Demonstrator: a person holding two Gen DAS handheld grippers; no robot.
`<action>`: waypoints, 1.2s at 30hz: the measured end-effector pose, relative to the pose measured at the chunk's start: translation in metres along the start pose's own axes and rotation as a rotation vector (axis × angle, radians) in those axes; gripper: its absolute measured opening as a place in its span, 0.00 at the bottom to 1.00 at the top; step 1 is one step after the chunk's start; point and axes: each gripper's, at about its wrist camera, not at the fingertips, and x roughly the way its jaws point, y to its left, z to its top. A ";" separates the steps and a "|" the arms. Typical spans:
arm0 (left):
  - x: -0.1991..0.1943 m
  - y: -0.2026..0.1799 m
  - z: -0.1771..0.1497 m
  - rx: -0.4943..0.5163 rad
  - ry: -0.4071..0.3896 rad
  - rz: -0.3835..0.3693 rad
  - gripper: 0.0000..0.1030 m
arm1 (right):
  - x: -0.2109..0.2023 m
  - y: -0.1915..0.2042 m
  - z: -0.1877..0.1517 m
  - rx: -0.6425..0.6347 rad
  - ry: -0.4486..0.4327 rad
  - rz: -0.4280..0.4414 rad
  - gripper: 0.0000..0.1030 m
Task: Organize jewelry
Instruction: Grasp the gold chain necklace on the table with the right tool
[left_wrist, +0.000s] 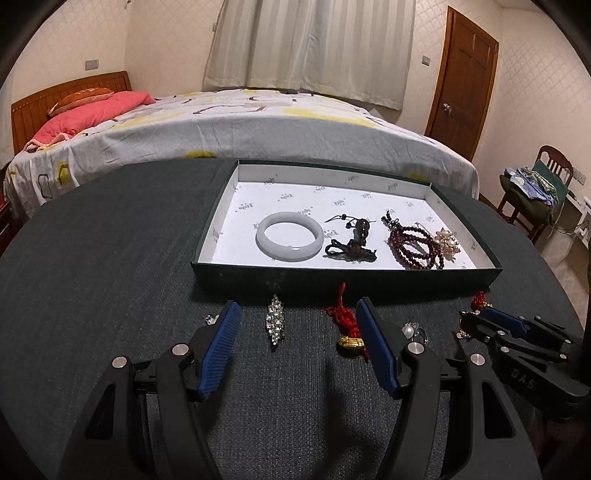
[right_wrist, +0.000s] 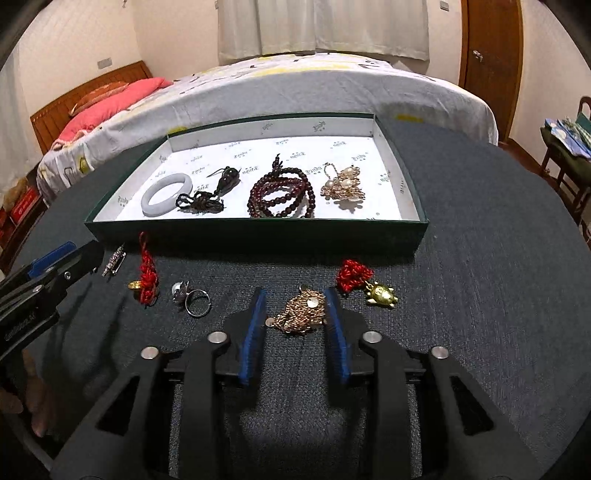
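Both grippers spread: right gripper (right_wrist: 295, 306) straddles one gold chain (right_wrist: 301, 310); four pieces fill tray (right_wrist: 258, 242).

hidden: gold chain (right_wrist: 301, 310) partly behind right gripper (right_wrist: 297, 314) | small brooch (left_wrist: 209, 319) half-covered

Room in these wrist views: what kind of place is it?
Most likely a home bedroom. A made bed with a pink pillow fills the background, curtains hang behind it, and a wooden door stands at right.

Dark table (right_wrist: 480, 258): green tray (right_wrist: 258, 236), gold chain (right_wrist: 301, 310), ring (right_wrist: 197, 301), turtle charm (right_wrist: 382, 293), rhinestone brooch (left_wrist: 275, 323).
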 end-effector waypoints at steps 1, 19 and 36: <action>0.001 0.000 -0.001 0.001 0.003 0.000 0.62 | 0.000 0.002 0.000 -0.010 0.002 -0.005 0.37; 0.005 -0.003 -0.006 -0.006 0.029 -0.008 0.62 | 0.006 -0.001 -0.001 -0.005 0.039 -0.025 0.30; 0.013 0.012 -0.007 -0.058 0.070 0.010 0.62 | -0.004 -0.008 -0.001 0.027 -0.006 0.016 0.12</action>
